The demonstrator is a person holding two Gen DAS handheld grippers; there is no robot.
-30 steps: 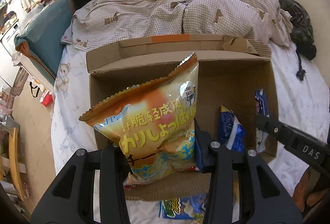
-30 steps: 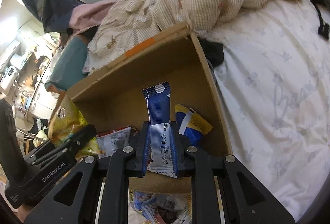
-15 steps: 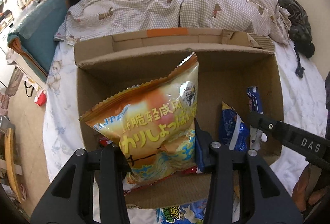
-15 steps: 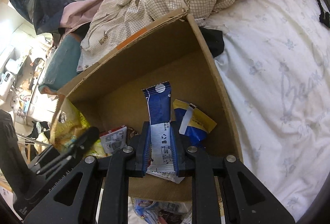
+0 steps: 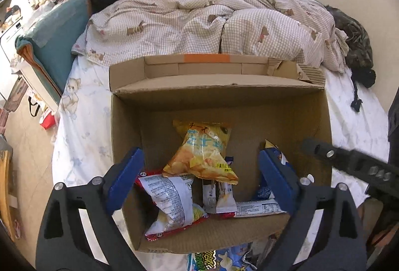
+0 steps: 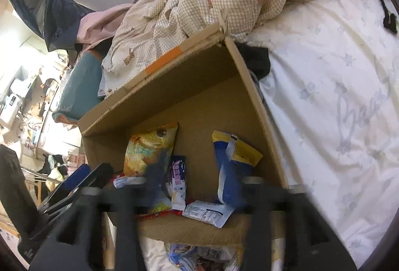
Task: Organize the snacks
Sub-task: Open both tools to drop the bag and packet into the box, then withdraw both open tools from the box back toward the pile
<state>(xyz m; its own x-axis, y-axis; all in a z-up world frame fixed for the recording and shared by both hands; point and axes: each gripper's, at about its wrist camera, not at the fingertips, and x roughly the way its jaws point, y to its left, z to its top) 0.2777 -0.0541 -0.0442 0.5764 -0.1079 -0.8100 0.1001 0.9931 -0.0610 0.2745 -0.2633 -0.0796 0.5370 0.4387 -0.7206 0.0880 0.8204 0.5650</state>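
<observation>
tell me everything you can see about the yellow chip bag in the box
The yellow chip bag is a puffed, glossy foil-like pouch, yellow and orange with blue lettering and pictures of chips, its ends crimped in a zigzag. It lies inside the cardboard box, about mid-floor, leaning toward the back wall. Its lower edge overlaps a red-edged white packet and small white sachets. No gripper touches it: the left gripper has just opened, its blue pads standing wide on either side.

Warm dim indoor light; brighter left; fisheye-bent dark edges; right wrist view's foreground motion-blurred.
</observation>
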